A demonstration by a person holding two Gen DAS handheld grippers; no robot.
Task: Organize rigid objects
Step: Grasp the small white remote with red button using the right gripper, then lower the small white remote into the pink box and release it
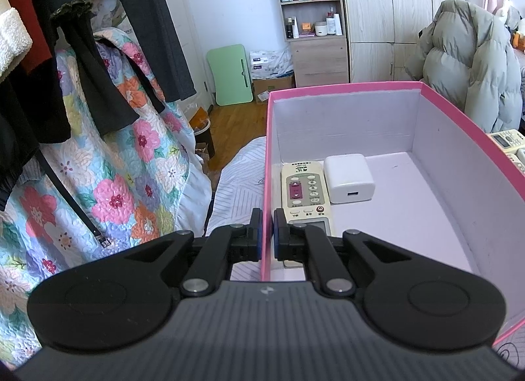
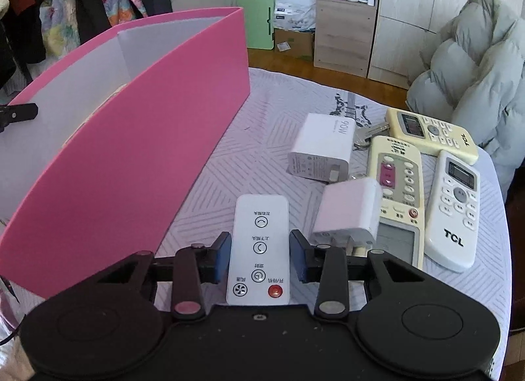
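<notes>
My left gripper (image 1: 267, 230) is shut on the left wall of the pink box (image 1: 266, 164), one finger on each side of it. Inside the box lie a cream remote (image 1: 303, 192) and a white charger cube (image 1: 348, 178). My right gripper (image 2: 260, 254) has its fingers around a flat white fan remote (image 2: 259, 250), pads at its edges; the remote seems to be held just above the table. The pink box (image 2: 147, 138) stands to its left. To the right lie a small white charger (image 2: 349, 209), a 90W charger (image 2: 323, 148), and three remotes (image 2: 397, 190), (image 2: 454, 207), (image 2: 433, 130).
The table has a striped grey cloth (image 2: 262, 125) with a rounded far edge. A grey puffer jacket (image 2: 475, 63) hangs at the right. Hanging clothes and a floral quilt (image 1: 108, 151) are at the left. Shelves and a wardrobe (image 1: 377, 13) stand at the back.
</notes>
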